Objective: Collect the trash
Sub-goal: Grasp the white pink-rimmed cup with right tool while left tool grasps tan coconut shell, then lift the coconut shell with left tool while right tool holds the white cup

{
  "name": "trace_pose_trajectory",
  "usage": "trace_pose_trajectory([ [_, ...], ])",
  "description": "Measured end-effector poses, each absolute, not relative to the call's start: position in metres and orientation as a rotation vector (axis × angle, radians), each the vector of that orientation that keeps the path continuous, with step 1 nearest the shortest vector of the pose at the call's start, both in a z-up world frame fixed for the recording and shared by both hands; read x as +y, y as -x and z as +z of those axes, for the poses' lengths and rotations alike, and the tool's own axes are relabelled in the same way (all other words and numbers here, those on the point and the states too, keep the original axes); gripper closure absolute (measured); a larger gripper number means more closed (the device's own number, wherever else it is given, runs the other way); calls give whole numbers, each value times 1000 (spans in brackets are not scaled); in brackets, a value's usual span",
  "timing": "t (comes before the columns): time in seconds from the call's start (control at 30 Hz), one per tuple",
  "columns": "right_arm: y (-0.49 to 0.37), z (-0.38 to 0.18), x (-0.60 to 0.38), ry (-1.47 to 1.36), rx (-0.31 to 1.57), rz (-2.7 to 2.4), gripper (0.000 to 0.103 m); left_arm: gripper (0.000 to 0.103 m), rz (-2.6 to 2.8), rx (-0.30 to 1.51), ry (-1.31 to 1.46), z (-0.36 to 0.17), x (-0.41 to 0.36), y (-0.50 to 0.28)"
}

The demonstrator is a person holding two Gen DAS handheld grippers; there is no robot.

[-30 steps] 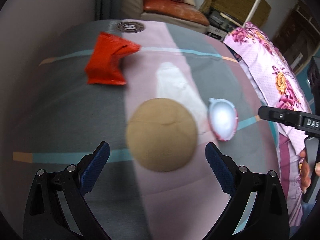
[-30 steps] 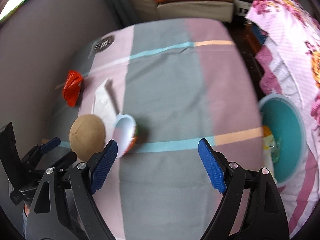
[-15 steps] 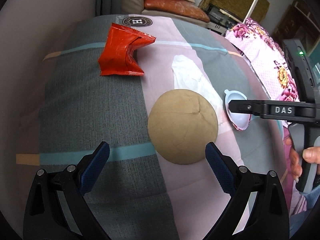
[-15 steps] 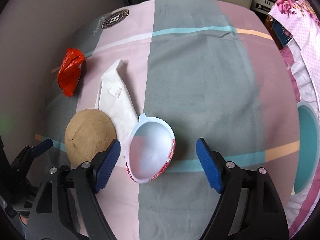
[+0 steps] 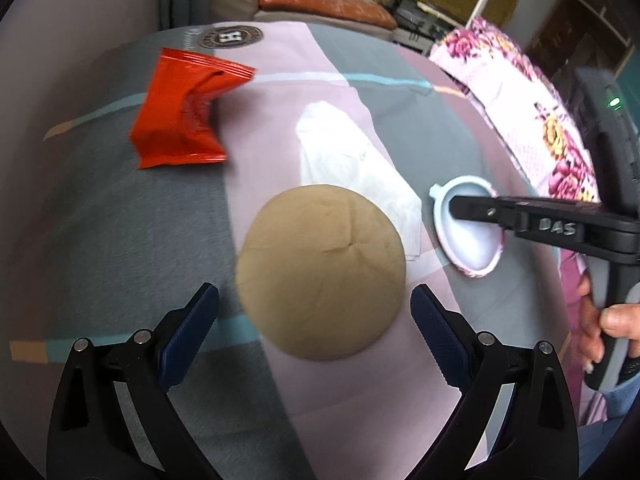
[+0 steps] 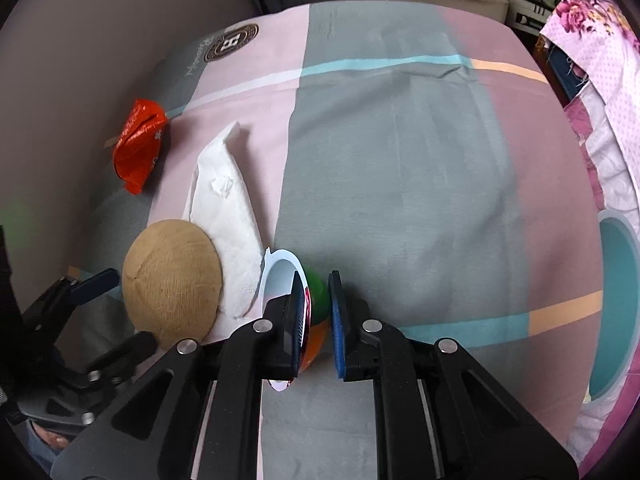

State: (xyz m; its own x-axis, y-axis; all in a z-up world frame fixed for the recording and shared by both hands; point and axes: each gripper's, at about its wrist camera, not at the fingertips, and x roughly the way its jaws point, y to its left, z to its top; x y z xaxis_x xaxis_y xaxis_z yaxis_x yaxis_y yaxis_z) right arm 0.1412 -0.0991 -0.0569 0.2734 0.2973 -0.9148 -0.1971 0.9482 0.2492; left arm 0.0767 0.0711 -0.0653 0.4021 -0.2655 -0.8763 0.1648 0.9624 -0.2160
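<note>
A white plastic cup [image 6: 280, 276] with a red, green and orange outside lies on its side on the striped bedsheet [image 6: 400, 140]. My right gripper [image 6: 316, 316] has one pad inside the cup and one outside. Its jaws are closing and pinch the cup wall; its finger [image 5: 480, 210] reaches into the cup [image 5: 468, 244] from the right. My left gripper [image 5: 314, 332] is open just above a tan domed disc [image 5: 320, 276], not touching it. A white tissue [image 5: 348, 160] lies behind the disc, partly under it. A red wrapper [image 5: 180, 116] lies at the far left.
A teal basin [image 6: 616, 300] sits off the bed's right edge beside a pink floral quilt [image 5: 552, 128]. A person's hand [image 5: 608, 320] holds the right gripper's handle. A grey wall [image 6: 80, 60] borders the bed on the left; cushions [image 5: 320, 0] lie beyond its far end.
My right gripper came down over the cup and its wide-open jaws closed on the cup's wall. My left gripper stayed open over the tan disc, shifting only slightly.
</note>
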Motion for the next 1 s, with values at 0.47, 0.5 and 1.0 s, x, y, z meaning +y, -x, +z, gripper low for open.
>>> trace_pose_trajectory([
  [0.47,-128,-45,-147,-200,1221,339,91,6,-220,1135,19,-66,49,-85],
  [0.5,-127,-45,-150,-208,1219,339,91,6,-226,1132,30,-62,49,-84],
  [1.0,-116,-37,-202,-306,1170,280,91,6,-344,1094,117,-26,6,-88],
])
